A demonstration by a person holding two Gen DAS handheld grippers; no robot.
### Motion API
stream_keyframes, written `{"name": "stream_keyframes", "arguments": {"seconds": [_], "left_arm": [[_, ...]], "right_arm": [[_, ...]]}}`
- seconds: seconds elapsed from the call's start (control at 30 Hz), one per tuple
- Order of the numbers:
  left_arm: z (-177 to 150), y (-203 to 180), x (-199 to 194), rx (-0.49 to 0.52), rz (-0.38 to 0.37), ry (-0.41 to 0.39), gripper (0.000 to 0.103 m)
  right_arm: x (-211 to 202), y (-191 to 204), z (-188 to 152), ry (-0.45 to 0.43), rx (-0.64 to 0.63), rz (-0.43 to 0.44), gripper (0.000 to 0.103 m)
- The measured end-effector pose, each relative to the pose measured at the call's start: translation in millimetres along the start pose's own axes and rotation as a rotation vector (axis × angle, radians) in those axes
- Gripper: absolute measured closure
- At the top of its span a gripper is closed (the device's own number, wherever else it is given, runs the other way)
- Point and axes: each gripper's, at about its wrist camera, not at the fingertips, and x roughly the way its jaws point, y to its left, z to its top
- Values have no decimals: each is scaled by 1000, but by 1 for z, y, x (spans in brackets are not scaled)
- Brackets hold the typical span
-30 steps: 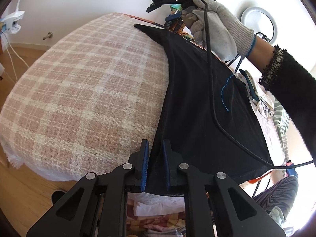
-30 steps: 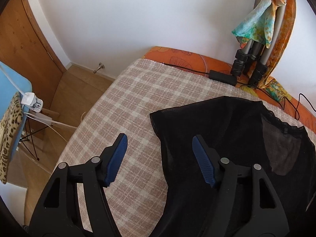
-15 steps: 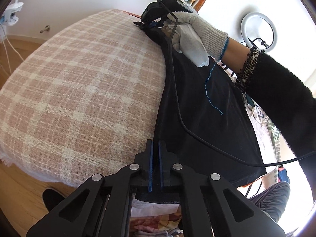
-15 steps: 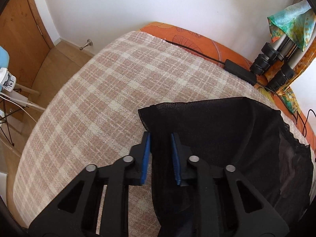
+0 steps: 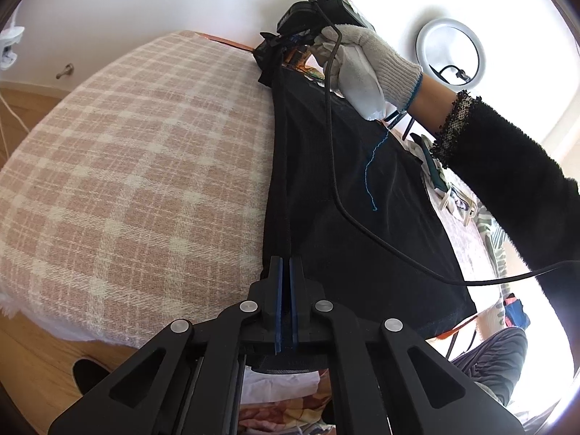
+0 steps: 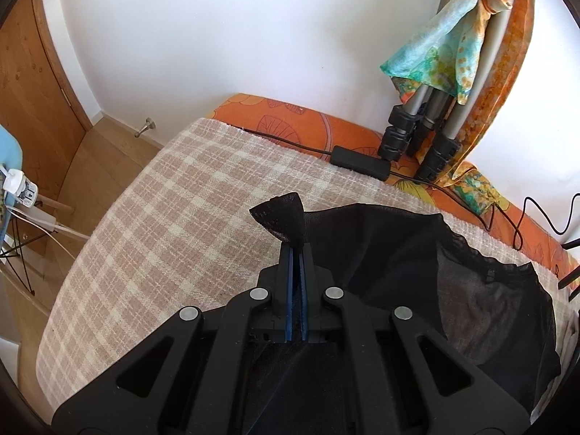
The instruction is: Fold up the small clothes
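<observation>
Pinching one black garment (image 5: 348, 195) at opposite corners, both tongs are clamped on it: the left gripper (image 5: 285, 264) nips the near hem, the right gripper (image 6: 295, 250) the far corner, above the checked blanket (image 5: 137, 166).

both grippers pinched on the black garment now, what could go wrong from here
The right gripper pinches only a small bunched corner of the sheer black mesh garment; thin slippery fabric could slip out or snag once lifted. The left gripper clamps the near edge, so uneven pulling may skew the fold. The black cable hanging from the gloved right hand lies across the garment and could get trapped in the fold.
</observation>
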Motion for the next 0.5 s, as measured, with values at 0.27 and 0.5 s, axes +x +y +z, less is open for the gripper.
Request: {"name": "stream_keyframes", "arguments": {"seconds": [0.27, 0.5], "left_arm": [[3, -29, 3, 63, -53, -2, 101], [1, -69, 24, 155, -98, 42, 101]], "right_arm": [[-28, -43, -9, -39, 50, -20, 99], [-33, -102, -35, -24, 136, -72, 99]]}}
